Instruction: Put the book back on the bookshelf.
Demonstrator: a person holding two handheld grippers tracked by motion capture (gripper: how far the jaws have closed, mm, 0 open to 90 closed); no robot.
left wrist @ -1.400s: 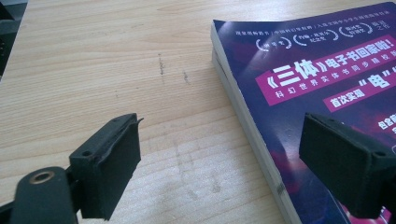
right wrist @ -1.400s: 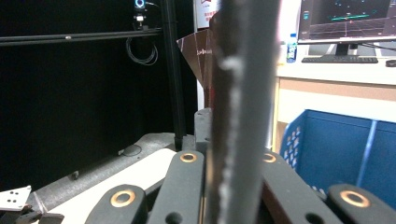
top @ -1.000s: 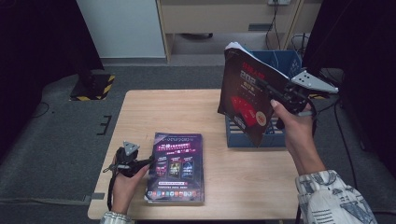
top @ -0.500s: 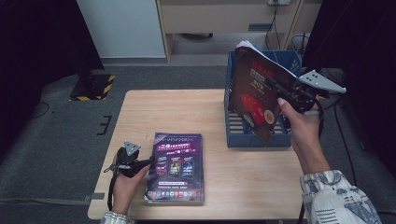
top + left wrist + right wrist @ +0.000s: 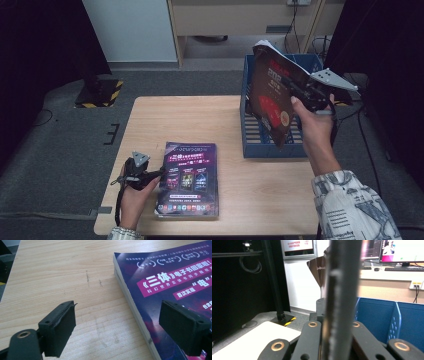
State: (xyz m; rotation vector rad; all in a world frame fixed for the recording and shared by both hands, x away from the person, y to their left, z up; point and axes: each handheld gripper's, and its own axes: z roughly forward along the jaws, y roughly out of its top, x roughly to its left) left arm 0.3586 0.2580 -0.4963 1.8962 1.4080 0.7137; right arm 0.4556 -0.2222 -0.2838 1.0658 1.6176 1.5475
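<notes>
Clamped edge-on between the closed jaws of the right gripper (image 5: 300, 95), a dark magazine with red cover print (image 5: 272, 100) hangs nearly upright over the blue slotted file rack (image 5: 250, 130) at the far right of the wooden table (image 5: 200, 115). Its lower corner dips toward the rack's near compartment, and whether it touches the rack floor cannot be told. In the right gripper view the magazine's spine (image 5: 340, 290) rises straight up between the pinching jaws, with the rack's blue dividers (image 5: 395, 317) just beyond and to the right of them.

On the near side of the table, the left gripper (image 5: 150, 175) rests low with its jaws spread wide and holding nothing. One jaw sits over bare wood, the other over the left edge of a stack of purple-covered magazines with Chinese lettering (image 5: 175, 280) lying flat, so the stack's edge falls in the gap between the jaws. The high view shows that stack (image 5: 192, 177) just beside the left gripper, well apart from the rack.
</notes>
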